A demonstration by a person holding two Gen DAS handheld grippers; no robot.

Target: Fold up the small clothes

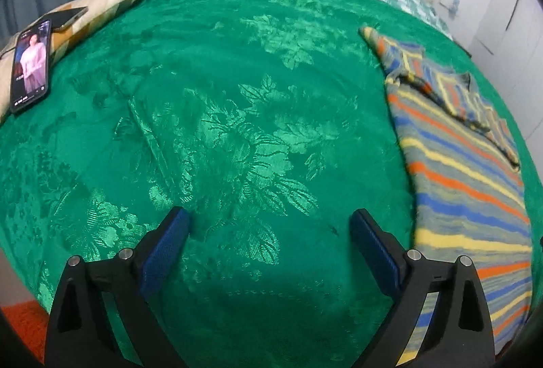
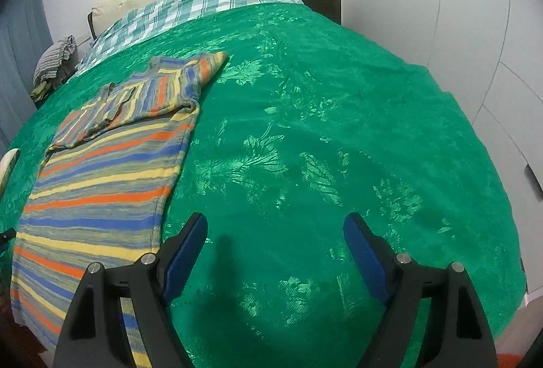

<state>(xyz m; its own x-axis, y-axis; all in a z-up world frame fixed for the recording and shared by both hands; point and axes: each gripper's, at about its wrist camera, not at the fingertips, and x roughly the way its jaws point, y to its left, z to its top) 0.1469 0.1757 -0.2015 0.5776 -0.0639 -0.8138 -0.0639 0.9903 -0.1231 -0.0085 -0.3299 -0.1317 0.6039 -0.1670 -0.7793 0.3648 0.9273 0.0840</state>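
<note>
left gripper, right gripper: jaws spread, nothing held | sweater partly folded | risk: bedspread pinched with knit

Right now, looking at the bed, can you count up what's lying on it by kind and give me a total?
Striped garment: 1, sleeves folded in
Phones: 2, one lit, one dark, both on the pillow
Patterned pillow: 1
Green bedspread: 1
Total: 5
Both the left gripper and the right gripper are open and hold nothing.
</note>
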